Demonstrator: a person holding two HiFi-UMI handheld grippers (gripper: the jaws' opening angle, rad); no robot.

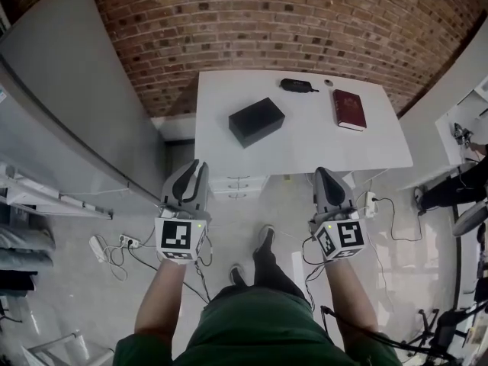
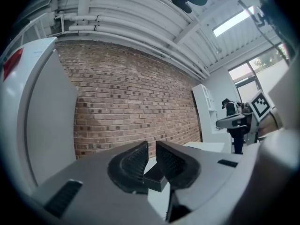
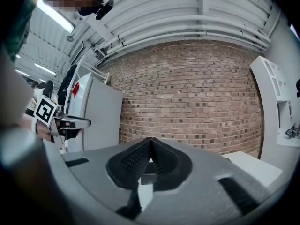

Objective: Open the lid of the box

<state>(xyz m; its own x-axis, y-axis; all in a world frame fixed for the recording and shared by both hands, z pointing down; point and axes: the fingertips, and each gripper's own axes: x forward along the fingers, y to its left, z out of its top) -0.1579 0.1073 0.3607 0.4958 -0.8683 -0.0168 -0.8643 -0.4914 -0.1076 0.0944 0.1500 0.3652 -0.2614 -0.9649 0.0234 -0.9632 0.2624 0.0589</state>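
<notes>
Left gripper (image 1: 196,168): clenched, jaws all but touching, nothing between them. It is held level above the floor, short of the desk (image 1: 305,145). Box (image 1: 256,120): black, lid on, lying on the left half of the desk, well apart from both grippers. Pouch (image 1: 298,85): black, at the far edge. Right gripper (image 1: 324,174): clenched, empty, level, short of the near edge. Book (image 1: 349,109): red, flat on the right part of the desk.
</notes>
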